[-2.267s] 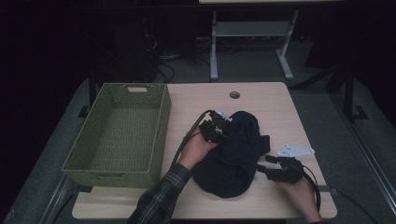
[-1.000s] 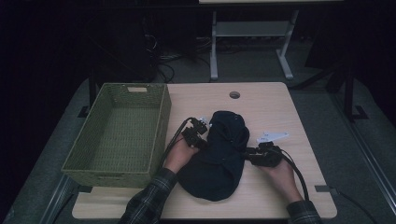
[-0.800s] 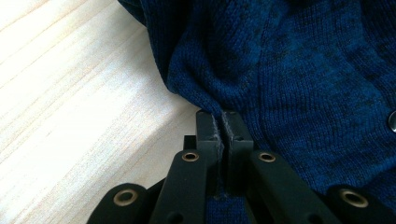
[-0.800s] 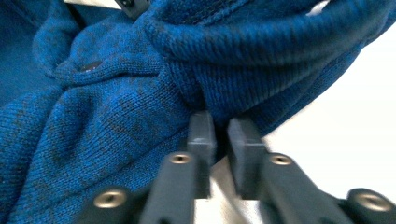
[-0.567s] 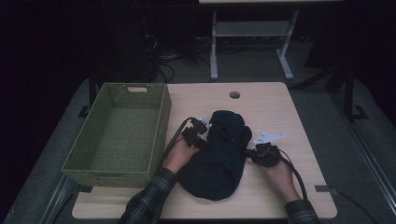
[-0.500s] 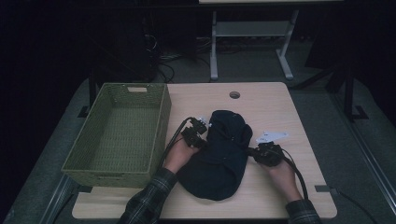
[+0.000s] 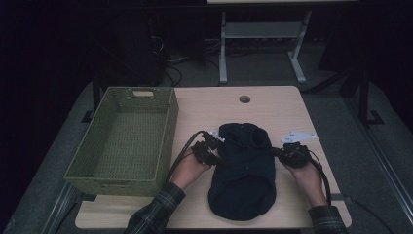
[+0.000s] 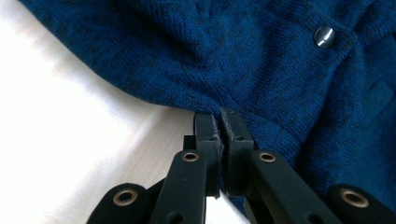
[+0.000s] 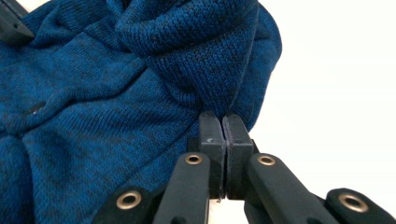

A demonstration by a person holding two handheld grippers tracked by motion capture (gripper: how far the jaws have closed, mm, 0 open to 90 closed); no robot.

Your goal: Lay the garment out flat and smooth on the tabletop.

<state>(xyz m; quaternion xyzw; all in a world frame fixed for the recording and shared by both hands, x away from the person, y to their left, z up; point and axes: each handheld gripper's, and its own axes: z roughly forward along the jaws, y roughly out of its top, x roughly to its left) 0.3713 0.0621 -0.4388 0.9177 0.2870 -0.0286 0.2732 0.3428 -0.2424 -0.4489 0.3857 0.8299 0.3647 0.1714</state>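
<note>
Lying flat on the pale wooden table (image 7: 272,105), the dark blue knitted cardigan (image 7: 243,165) stretched lengthwise between the two grippers, its collar end away from the person and its rounded hem toward them. The left gripper (image 7: 213,155) sat at the garment's left edge, and in the left gripper view its black fingers (image 8: 208,135) were pressed together with the knit's edge pinched at their tips; the fabric spread up and away from the tips, while bare tabletop showed to their left. A small metal button (image 8: 323,36) sat on the cloth well beyond the fingertips, up and to their right. The right gripper (image 7: 281,153) met the opposite edge, and in the right gripper view its fingers (image 9: 212,140) were likewise closed tight on a bunched fold of the wool, with the bulk of the knit lying left of and above them and bare table to their right. A green woven rectangular basket (image 7: 125,141) stood well to the left of the left gripper's fingers, apart from the cardigan.
</note>
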